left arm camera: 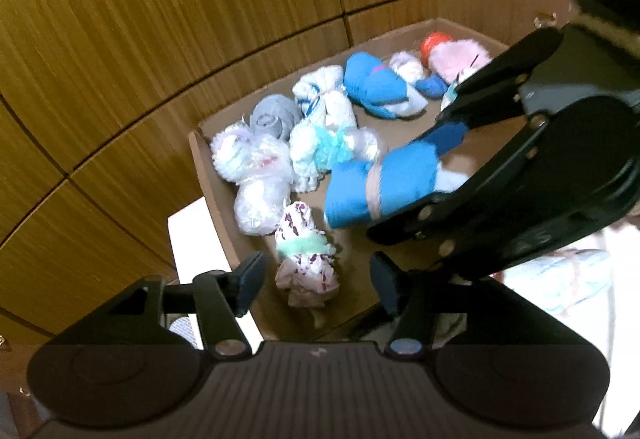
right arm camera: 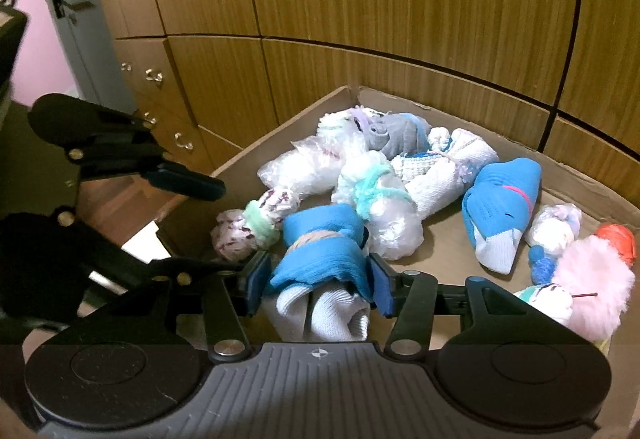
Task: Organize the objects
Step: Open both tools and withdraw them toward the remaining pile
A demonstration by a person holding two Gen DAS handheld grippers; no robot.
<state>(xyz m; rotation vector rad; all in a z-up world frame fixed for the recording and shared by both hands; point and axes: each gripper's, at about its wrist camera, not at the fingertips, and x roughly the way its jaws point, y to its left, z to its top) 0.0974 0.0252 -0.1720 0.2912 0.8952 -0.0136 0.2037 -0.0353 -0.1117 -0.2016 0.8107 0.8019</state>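
Right hand-held gripper (right arm camera: 316, 281) squeezes the blue sock roll (right arm camera: 320, 251) mid-body over the box (right arm camera: 580, 179), soft and light, while the left hand-held gripper (left arm camera: 316, 283) hangs released, empty.

One cardboard box (right arm camera: 500, 119); two blue sock rolls (right arm camera: 504, 207) (right arm camera: 320, 259); one grey roll (right arm camera: 384, 135); one pink fluffy item (right arm camera: 596, 279); one orange ball (right arm camera: 618, 239)

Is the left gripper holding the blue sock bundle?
No, the left gripper is open and empty; the right gripper holds the blue bundle.
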